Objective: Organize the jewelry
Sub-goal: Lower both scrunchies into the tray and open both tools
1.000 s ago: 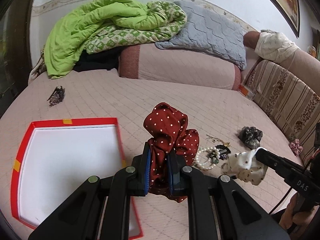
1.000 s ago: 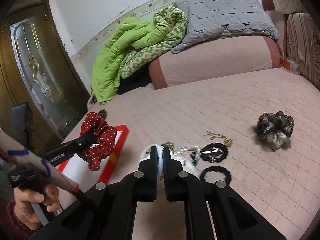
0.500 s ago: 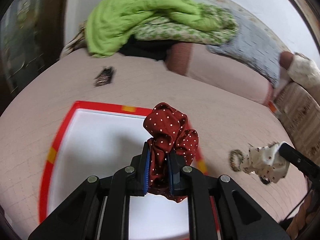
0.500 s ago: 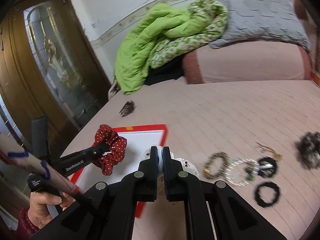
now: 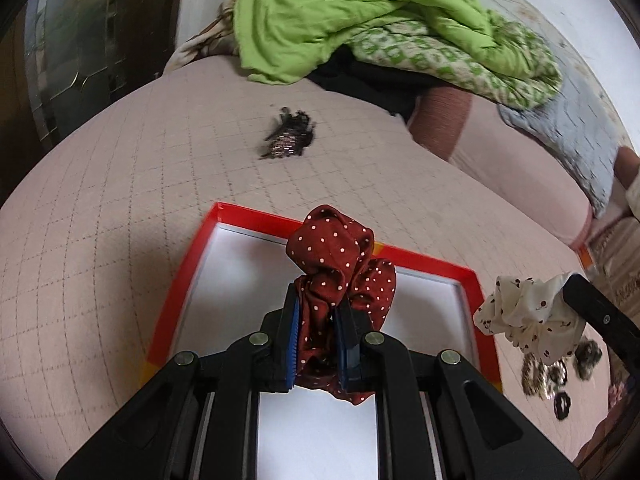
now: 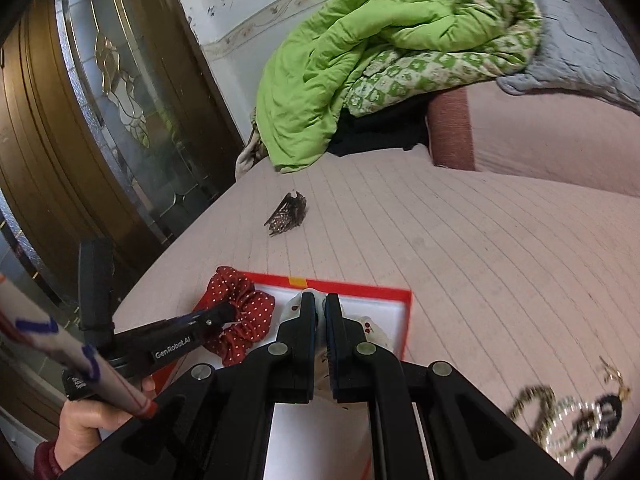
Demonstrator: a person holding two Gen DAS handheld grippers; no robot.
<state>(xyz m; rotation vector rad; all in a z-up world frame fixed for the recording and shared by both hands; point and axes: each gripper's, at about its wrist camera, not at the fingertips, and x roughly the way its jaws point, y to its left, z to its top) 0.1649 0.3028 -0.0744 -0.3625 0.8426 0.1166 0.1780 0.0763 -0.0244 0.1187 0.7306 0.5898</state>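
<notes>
My left gripper (image 5: 314, 314) is shut on a dark red scrunchie with white dots (image 5: 338, 264), held above the white inside of a red-rimmed box (image 5: 180, 288). The same red scrunchie (image 6: 240, 312) shows in the right wrist view over the box's left part. My right gripper (image 6: 319, 304) is shut on a white scrunchie with small red print (image 6: 370, 330), above the box (image 6: 406, 320). From the left wrist view the white scrunchie (image 5: 524, 314) hangs at the box's right rim.
A dark hair claw (image 5: 288, 138) lies on the pink quilted bed beyond the box. Bracelets and black hair ties (image 6: 576, 420) lie to the right. A green quilt (image 6: 360, 60), grey pillow and pink bolster fill the back. A wooden glass door (image 6: 100, 120) stands left.
Both grippers have carried their scrunchies leftward from the jewelry pile to above the red-rimmed box. The box now lies under both of them.
</notes>
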